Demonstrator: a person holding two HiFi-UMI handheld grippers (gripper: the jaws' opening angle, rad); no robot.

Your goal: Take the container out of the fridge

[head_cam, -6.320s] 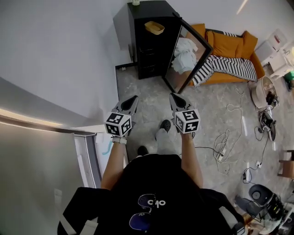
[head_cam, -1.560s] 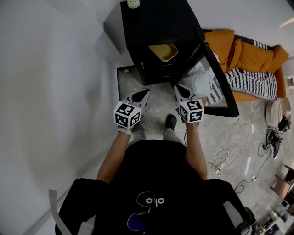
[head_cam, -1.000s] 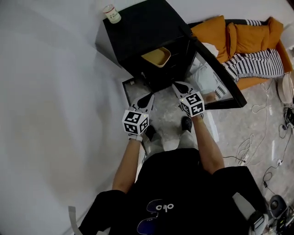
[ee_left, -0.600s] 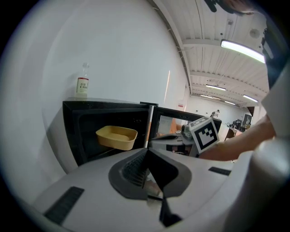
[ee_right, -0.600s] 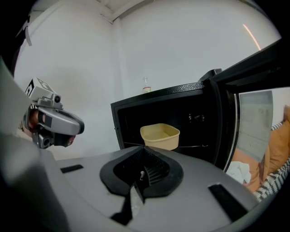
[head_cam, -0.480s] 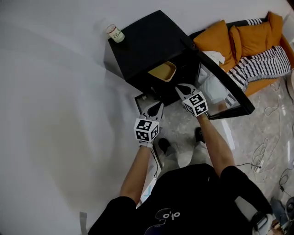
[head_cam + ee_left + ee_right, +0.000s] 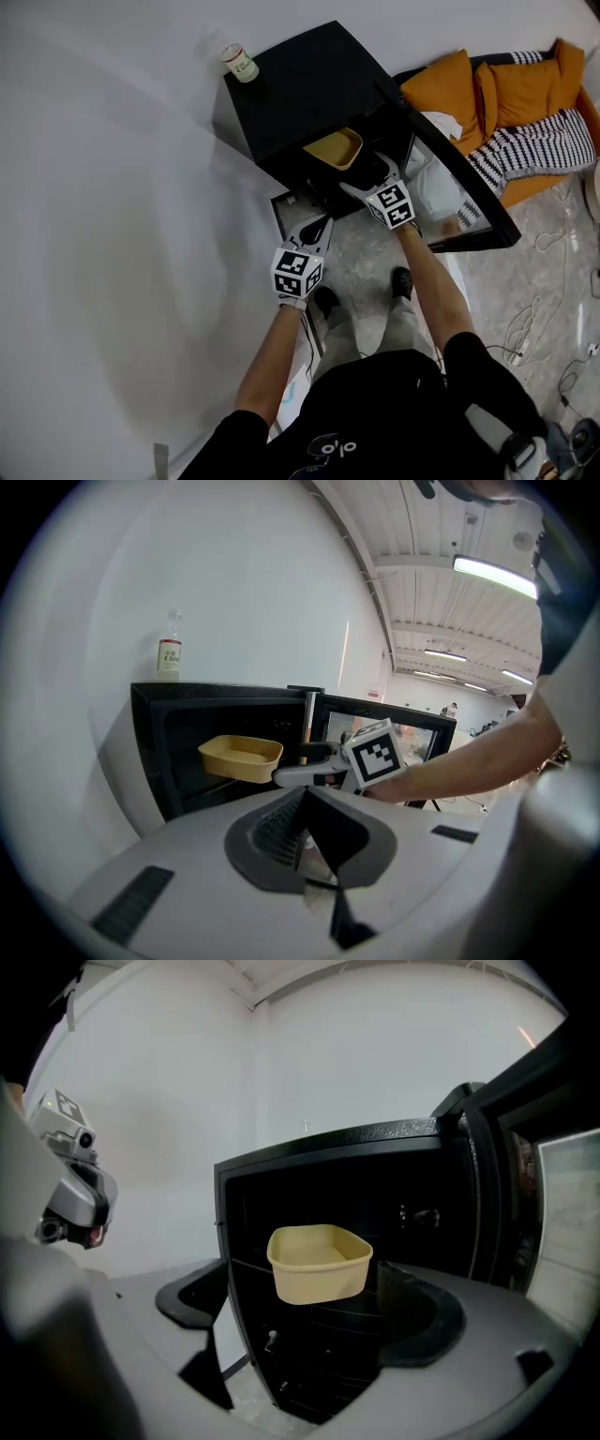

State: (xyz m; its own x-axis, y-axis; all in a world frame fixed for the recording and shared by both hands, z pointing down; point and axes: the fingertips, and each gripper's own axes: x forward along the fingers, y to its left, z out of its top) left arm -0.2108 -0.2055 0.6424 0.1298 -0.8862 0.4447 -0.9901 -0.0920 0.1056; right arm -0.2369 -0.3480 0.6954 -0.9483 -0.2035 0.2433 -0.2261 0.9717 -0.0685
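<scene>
A pale yellow container (image 7: pixel 336 147) stands on a shelf inside the open black fridge (image 7: pixel 300 89). My right gripper (image 7: pixel 368 174) is at the fridge opening, just short of the container, and its jaws are opening. In the right gripper view the container (image 7: pixel 320 1262) shows straight ahead between the spread jaws, and neither pad touches it. My left gripper (image 7: pixel 322 225) hangs lower, to the left in front of the fridge, with its jaws shut and nothing in them. The left gripper view shows the container (image 7: pixel 241 757) with the right gripper beside it.
A small bottle (image 7: pixel 239 64) stands on top of the fridge near the wall. The fridge door (image 7: pixel 459 202) swings out to the right of my right arm. An orange sofa (image 7: pixel 497 94) with a striped blanket lies beyond it. Cables lie on the floor at right.
My right gripper has moved forward to the fridge opening and its jaws have spread apart. The left gripper has barely moved.
</scene>
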